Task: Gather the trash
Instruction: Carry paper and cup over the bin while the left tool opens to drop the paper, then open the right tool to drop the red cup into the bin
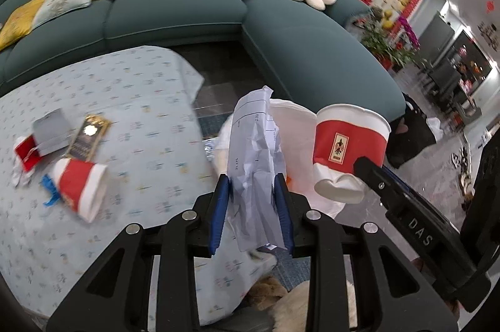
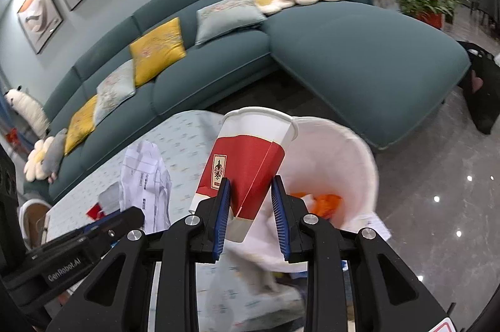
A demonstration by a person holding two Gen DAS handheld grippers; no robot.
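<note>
My left gripper (image 1: pixel 253 185) is shut on a crumpled sheet of printed white paper (image 1: pixel 256 150), held upright between the blue pads. My right gripper (image 2: pixel 251 188) is shut on a red-and-white paper cup (image 2: pixel 247 163), tilted with its mouth up and away. The same cup (image 1: pixel 350 144) shows at the right of the left wrist view, and the paper (image 2: pixel 147 175) at the left of the right wrist view. Just beyond both lies a white bin bag (image 2: pixel 337 163) with orange scraps inside. Another red-and-white cup (image 1: pixel 79 185) lies on its side on the table.
The table wears a pale blue patterned cloth (image 1: pixel 131 100). On it lie a gold-edged wrapper (image 1: pixel 89 136), a grey card (image 1: pixel 51 130), red and blue scraps. A teal sofa (image 2: pixel 359 57) with cushions curves behind. Glossy floor (image 2: pixel 437 191) spreads at right; a dark bag (image 2: pixel 481 88) stands there.
</note>
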